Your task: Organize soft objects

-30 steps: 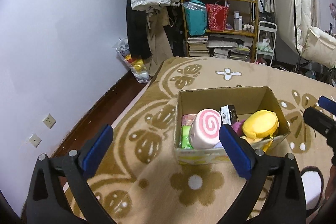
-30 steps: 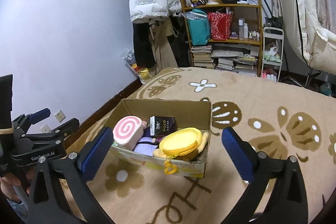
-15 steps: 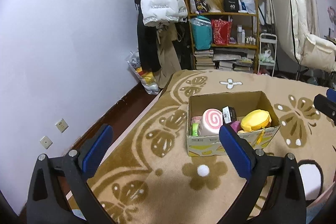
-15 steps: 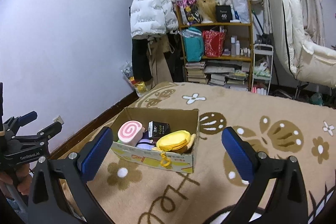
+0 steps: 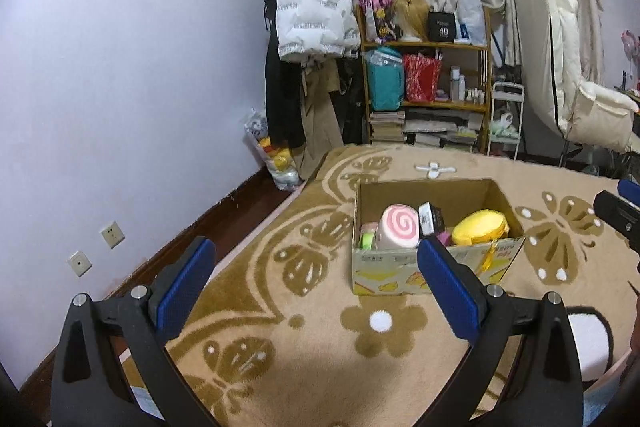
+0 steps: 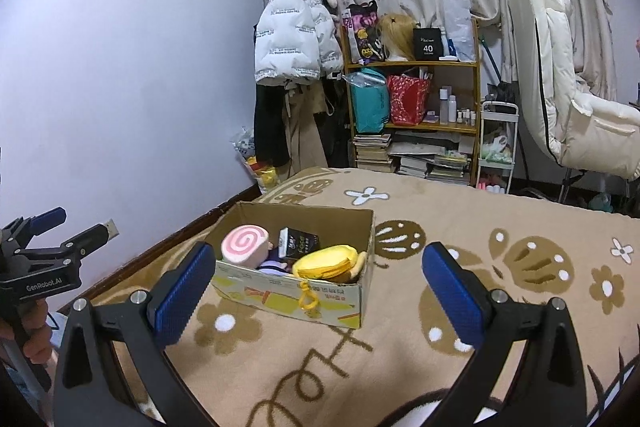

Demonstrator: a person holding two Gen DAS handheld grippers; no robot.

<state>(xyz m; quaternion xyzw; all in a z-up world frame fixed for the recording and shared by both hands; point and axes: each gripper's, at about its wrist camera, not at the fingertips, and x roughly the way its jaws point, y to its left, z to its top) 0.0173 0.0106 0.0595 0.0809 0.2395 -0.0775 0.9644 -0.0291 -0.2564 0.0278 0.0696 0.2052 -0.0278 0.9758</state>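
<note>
A cardboard box (image 5: 432,265) stands on the beige patterned blanket (image 5: 320,327). In it lie a pink swirl roll plush (image 5: 398,227), a yellow round plush (image 5: 482,229), a black packet (image 5: 432,217) and small green and purple items. The box (image 6: 296,297), roll plush (image 6: 244,243) and yellow plush (image 6: 326,261) also show in the right wrist view. My left gripper (image 5: 312,283) is open and empty, held above the blanket short of the box. My right gripper (image 6: 316,289) is open and empty, also back from the box.
A wooden shelf (image 5: 428,95) with bags, books and bottles stands at the far wall. A white puffer jacket (image 5: 316,15) hangs beside it. A bag of items (image 5: 276,163) sits on the floor by the lilac wall. A white padded chair (image 5: 576,87) stands at right.
Both grippers have pulled back and up from the box, so it looks smaller and farther. Both stay open and empty.
</note>
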